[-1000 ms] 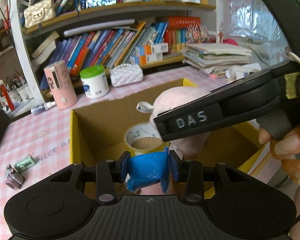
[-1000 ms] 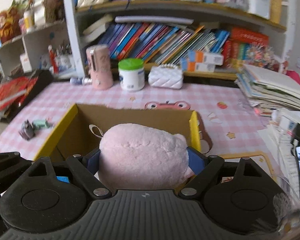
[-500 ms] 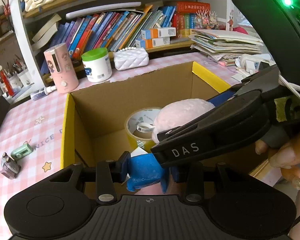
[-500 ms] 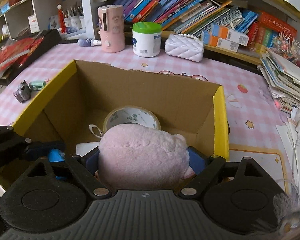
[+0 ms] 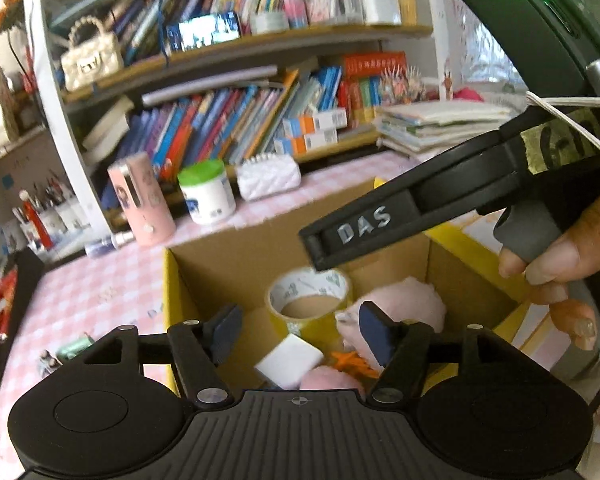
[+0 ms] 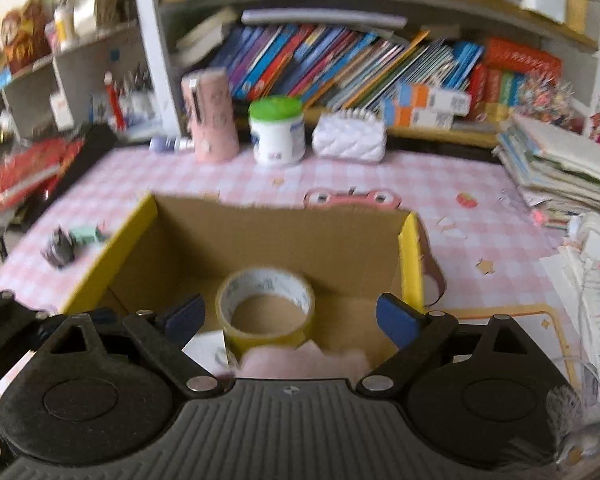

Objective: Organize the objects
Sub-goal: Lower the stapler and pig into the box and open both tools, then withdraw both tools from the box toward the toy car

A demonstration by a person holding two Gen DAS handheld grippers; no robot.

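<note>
A cardboard box with yellow edges [image 5: 168, 276] [image 6: 410, 264] stands on the pink checked table. Inside lie a tape roll [image 5: 308, 300] [image 6: 266, 308], a pink plush toy [image 5: 404, 304] [image 6: 304, 362], a white block [image 5: 288, 364] and something orange [image 5: 350, 360]. My left gripper [image 5: 300, 334] is open and empty above the box. My right gripper [image 6: 290, 320] is open and empty above the plush; its body [image 5: 400, 216] crosses the left wrist view.
On the table behind the box stand a pink cylinder [image 6: 212, 116], a green-lidded white jar [image 6: 277, 130] and a white quilted purse [image 6: 350, 140]. Small toys [image 6: 72, 240] lie left of the box. Bookshelves are behind, stacked books [image 6: 560, 168] at right.
Both grippers have opened and lifted. The right one has let go of the pink plush, which now lies in the box. The left one has let go of the blue thing it held.
</note>
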